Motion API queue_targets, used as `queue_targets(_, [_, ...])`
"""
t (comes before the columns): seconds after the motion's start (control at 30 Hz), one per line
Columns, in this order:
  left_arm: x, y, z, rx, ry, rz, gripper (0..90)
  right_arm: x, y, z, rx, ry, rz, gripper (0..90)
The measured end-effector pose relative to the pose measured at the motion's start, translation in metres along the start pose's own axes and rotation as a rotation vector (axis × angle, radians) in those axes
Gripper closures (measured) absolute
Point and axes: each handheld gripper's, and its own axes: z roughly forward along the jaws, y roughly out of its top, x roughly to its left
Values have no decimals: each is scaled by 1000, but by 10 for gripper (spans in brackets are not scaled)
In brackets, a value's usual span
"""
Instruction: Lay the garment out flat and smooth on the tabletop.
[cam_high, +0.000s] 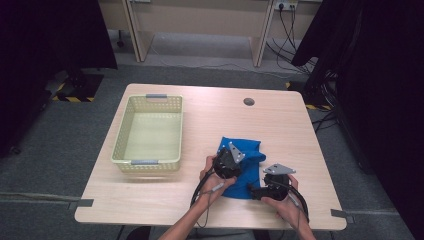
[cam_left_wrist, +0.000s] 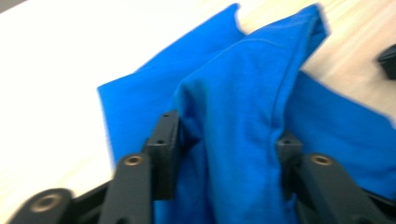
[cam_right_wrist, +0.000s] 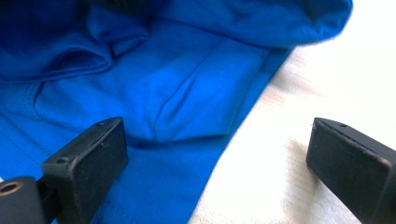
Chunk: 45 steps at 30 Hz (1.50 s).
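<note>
Yellow basket sits at table's left half. Blue cloth lies crumpled near front edge, right of basket. Left gripper on cloth, jaws pinching raised fold between pads. Right gripper at cloth's right edge, jaws wide apart, one over cloth, other over bare wood.

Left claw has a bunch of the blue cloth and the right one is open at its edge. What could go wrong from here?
1. The left claw pinches a thick bunched fold of the cloth, not a clean edge, so lifting may drag the whole pile or let layers slip.
2. The right claw stands open with one jaw over cloth and one over bare table; closing may catch only the hem or miss.
</note>
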Motion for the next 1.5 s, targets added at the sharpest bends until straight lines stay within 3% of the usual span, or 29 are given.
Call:
queue_targets(0.13, [12,-10,-11,-16,26,-8,603,0,0,-1,5,-4,5,56])
queue_targets(0.3, [23,-28,-25,-25,43,-42,583,-2,-3,-4,9,-10,11,56])
queue_targets(0.4, [26,-33,-31,-23,42,-38,570,-3,-4,-6,11,-12,12,56])
queue_targets(0.63, [32,-44,-40,-31,-2,-107,511,-8,-8,-10,16,-19,21,55])
queue_targets(0.8, [32,-48,-45,-28,-16,-98,437,-12,-13,-15,17,-24,24,55])
queue_targets(0.93, [32,-55,-51,-23,-28,-116,410,-12,-13,-16,22,-25,24,55])
queue_targets(1.03, [31,-57,-51,-10,-42,-111,387,-12,-11,-16,37,-22,25,67])
queue_targets(1.07, [29,-58,-47,-2,-57,-117,385,-10,-8,-18,43,4,24,82])
queue_targets(1.2, [26,-58,-41,5,-86,-135,387,-4,1,-22,6,20,9,78])
queue_targets(1.23, [24,-56,-39,12,-85,-120,389,0,7,-21,-1,27,-1,78])
queue_targets(1.4, [25,-53,-32,-1,-118,-124,390,4,12,-12,14,36,-11,78])
queue_targets(1.5, [24,-46,-23,21,-159,-168,391,3,16,-3,25,34,-6,79])
